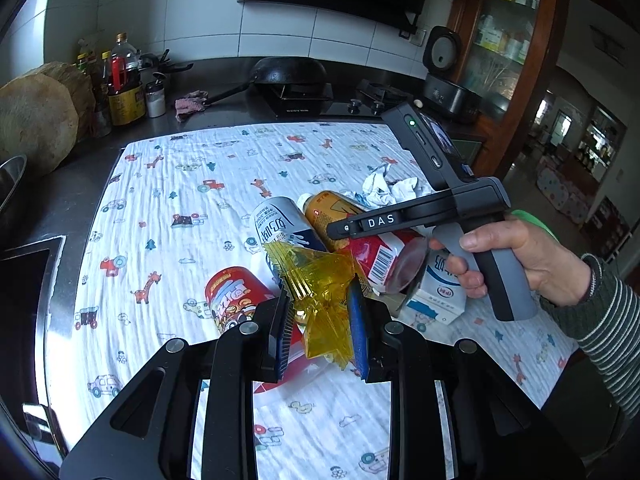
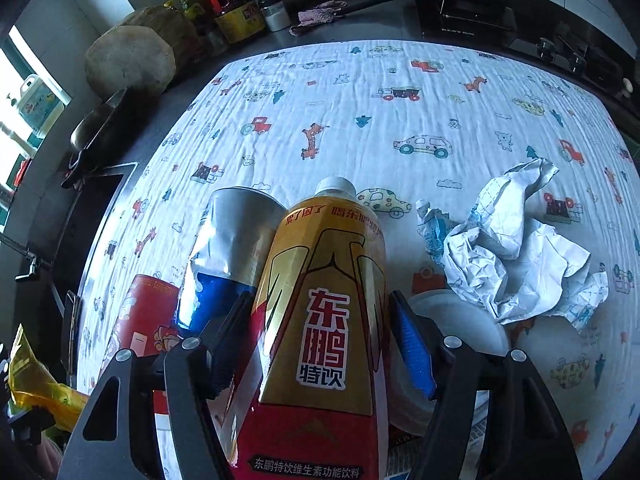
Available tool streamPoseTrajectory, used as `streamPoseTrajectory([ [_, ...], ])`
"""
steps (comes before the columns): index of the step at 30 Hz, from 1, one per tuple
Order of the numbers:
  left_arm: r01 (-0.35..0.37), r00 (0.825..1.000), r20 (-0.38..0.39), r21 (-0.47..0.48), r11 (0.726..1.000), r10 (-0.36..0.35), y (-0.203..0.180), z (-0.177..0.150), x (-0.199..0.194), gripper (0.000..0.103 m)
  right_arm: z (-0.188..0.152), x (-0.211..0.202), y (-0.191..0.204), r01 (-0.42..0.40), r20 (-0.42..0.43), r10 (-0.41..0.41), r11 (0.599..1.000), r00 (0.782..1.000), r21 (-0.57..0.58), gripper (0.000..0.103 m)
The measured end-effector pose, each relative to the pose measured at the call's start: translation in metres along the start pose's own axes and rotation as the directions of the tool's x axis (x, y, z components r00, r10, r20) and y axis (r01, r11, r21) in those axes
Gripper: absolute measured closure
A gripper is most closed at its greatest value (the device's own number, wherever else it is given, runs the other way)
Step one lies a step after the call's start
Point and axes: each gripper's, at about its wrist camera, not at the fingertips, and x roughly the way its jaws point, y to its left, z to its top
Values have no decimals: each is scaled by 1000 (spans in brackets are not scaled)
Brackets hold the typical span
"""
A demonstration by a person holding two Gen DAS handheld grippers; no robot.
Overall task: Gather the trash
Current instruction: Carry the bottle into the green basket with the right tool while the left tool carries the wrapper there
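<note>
Trash is heaped on a printed cloth spread over the desk. The left hand-held gripper is closed on a crumpled yellow wrapper, held just above the heap. The right hand-held gripper is closed around a gold-and-red bottle, which lies against a silver-blue can; a red can is beside that can, on the side away from the bottle, and crumpled paper lies on the bottle's other side. Slippage is judged the main risk: the bottle's smooth label may slide between the pads, and lifting it could set the silver-blue can rolling. The thin wrapper could tear or slip free.
</note>
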Motion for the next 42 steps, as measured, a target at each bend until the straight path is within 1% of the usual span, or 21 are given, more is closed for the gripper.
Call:
streamPoseTrajectory([
  [4,7,1000,9,6,1000,-7,-5,2,-2,79,-9,-20,-5,-20,35,20,1000,999,3,40],
  [7,14,1000,16,14,1000,-14,-10,4,-3,79,-15,-34,-7,-1,57,1,1000,998,-10,40],
  [10,20,1000,16,23,1000,-21,-16,5,-3,79,-23,-40,-9,11,45,-10,1000,999,-24,40],
  [16,28,1000,9,28,999,-29,-21,3,0,79,-30,-34,-3,43,3,-43,997,999,-71,40],
  [21,26,1000,1,32,999,-26,-21,1,2,79,-30,-19,2,92,-30,-96,991,995,-99,39],
  [26,21,1000,-4,23,1000,-21,-16,0,2,79,-30,-15,5,110,-21,-113,988,993,-108,40],
  [28,20,1000,-3,22,1000,-20,-16,0,1,79,-31,-19,6,112,-1,-113,988,994,-107,40],
  [30,26,1000,2,19,999,-26,-17,0,-1,79,-33,-29,8,123,38,-119,985,992,-121,40],
  [32,27,1000,5,24,999,-27,-18,2,-1,79,-36,-43,6,104,67,-98,988,993,-110,41],
  [35,38,999,7,36,999,-38,-25,6,-2,79,-41,-66,2,97,115,-86,990,990,-99,41],
  [37,51,999,9,46,998,-52,-32,9,-1,79,-46,-84,-7,91,146,-78,992,986,-83,41],
  [40,77,997,14,72,994,-78,-47,16,1,79,-57,-110,-25,99,190,-88,994,978,-52,41],
  [42,104,994,13,88,991,-105,-59,22,3,79,-67,-128,-44,116,218,-110,993,970,-17,41],
])
